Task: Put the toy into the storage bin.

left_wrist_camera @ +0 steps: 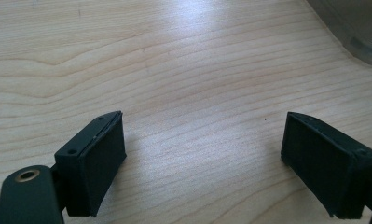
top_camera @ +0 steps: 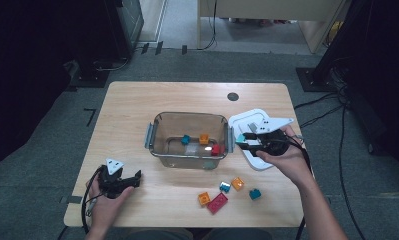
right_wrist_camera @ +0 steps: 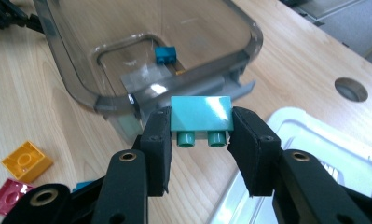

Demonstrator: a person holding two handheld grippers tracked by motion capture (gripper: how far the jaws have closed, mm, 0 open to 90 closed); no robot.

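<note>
My right gripper (right_wrist_camera: 201, 133) is shut on a teal brick (right_wrist_camera: 201, 113), studs pointing toward the camera, held in the air beside the right end of the clear plastic box (right_wrist_camera: 239, 44). From above, that right gripper (top_camera: 243, 141) hovers over the white lid (top_camera: 252, 120) with the teal brick (top_camera: 241, 137) at its tip. Inside the clear box (top_camera: 159, 120) lie a blue brick (top_camera: 185, 139), an orange brick (top_camera: 204, 138) and a red brick (top_camera: 216, 149). My left gripper (top_camera: 136, 179) rests open on the table's front left; its pads (left_wrist_camera: 99, 163) hold nothing above bare wood.
Loose bricks lie on the table in front of the box: an orange one (top_camera: 204, 198), a red plate (top_camera: 217, 203), a blue one (top_camera: 225, 187), another orange (top_camera: 237, 183) and a teal one (top_camera: 255, 194). A round cable hole (top_camera: 232, 96) sits near the far edge.
</note>
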